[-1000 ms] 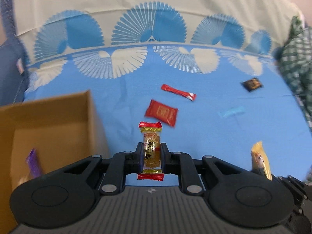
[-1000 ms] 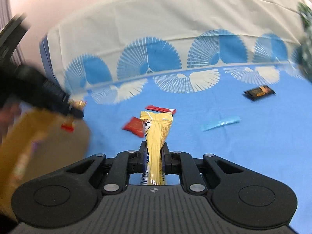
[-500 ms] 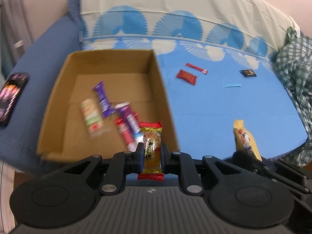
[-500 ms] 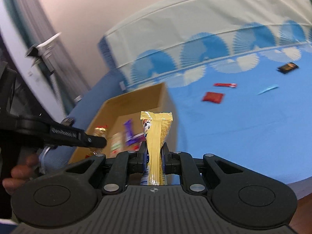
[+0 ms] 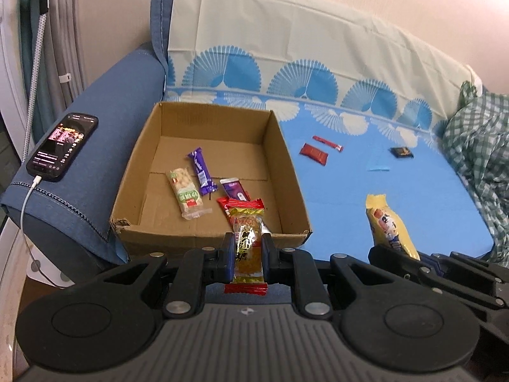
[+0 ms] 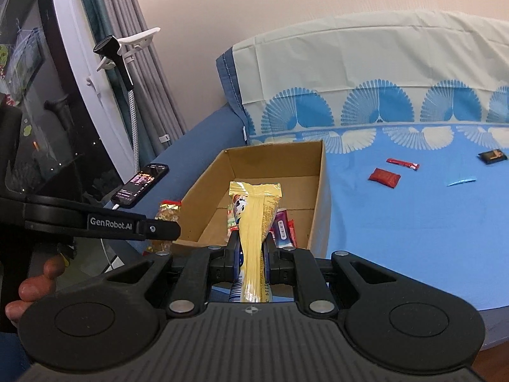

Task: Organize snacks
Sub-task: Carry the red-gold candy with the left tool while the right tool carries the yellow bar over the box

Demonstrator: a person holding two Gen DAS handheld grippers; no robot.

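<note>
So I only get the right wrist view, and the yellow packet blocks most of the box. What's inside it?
Observer: The left wrist view shows a peanut bar and a purple bar lying side by side in the box, with a few more wrappers next to them.
Operator: And what does the other gripper have? I see only a bit of gold.
Observer: The left gripper is shut on a gold candy with red ends.
Operator: Anything beyond the black snack on the right?
Observer: Yes, a green checked cloth, bunched up at the far right.
</note>
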